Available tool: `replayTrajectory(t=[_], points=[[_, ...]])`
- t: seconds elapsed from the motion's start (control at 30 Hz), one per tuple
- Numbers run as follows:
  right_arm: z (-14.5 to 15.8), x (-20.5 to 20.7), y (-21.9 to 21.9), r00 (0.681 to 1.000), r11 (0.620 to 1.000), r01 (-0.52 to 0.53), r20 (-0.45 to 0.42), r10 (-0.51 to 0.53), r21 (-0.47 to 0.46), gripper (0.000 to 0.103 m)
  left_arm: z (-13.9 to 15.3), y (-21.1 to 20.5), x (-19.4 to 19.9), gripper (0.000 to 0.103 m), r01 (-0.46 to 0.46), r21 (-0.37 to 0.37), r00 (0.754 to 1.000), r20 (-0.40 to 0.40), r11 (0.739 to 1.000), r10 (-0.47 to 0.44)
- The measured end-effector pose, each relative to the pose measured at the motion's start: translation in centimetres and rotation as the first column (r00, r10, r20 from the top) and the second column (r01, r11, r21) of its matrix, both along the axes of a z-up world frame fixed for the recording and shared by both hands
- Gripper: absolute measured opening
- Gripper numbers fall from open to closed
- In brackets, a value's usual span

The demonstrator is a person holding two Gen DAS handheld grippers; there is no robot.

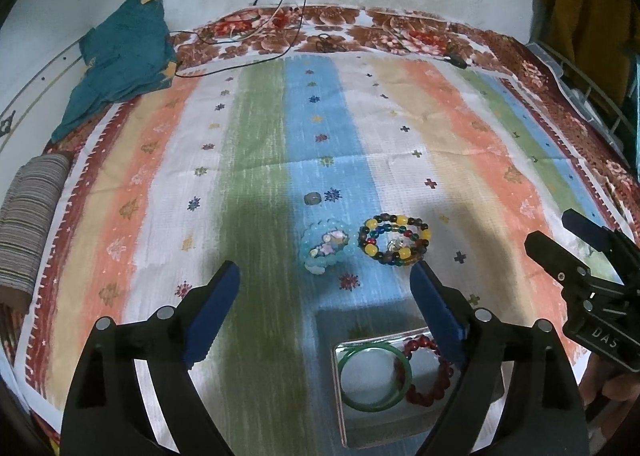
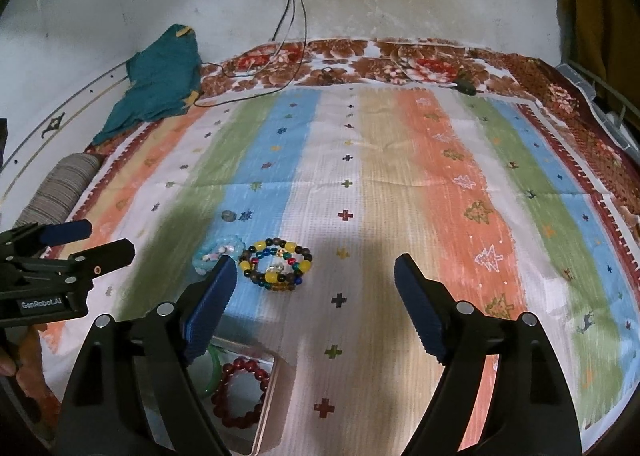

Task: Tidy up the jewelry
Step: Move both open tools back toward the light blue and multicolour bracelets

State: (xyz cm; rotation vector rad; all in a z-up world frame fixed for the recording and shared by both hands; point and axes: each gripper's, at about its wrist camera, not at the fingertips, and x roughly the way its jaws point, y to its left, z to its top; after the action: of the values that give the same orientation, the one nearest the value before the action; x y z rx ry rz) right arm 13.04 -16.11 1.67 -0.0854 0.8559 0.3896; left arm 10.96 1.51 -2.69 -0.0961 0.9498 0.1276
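Left gripper (image 1: 326, 310): jaws spread wide, nothing between them, held above the near edge of the bed | Right gripper (image 2: 314, 306): jaws spread wide, nothing held, level beside the left one, not touching it.

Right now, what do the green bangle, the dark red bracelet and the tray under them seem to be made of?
Green bangle: one smooth glossy ring, somewhat translucent, probably jade-like stone or glass.
Dark red bracelet: round shiny beads in a loop, perhaps glass, resin or polished stone.
Tray: pale and reflective, likely metal or mirrored; I cannot tell which.
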Motion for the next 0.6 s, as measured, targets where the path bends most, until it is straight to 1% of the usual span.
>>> replayTrajectory(t=[0.6], points=[[-1.6, 2.5, 0.4, 0.999, 1.000, 0.001, -0.051, -0.001, -0.014, 0.081, -1.3, 0.4, 2.3, 0.086, 0.001, 0.005, 0.999, -0.041, 1.000, -0.001]])
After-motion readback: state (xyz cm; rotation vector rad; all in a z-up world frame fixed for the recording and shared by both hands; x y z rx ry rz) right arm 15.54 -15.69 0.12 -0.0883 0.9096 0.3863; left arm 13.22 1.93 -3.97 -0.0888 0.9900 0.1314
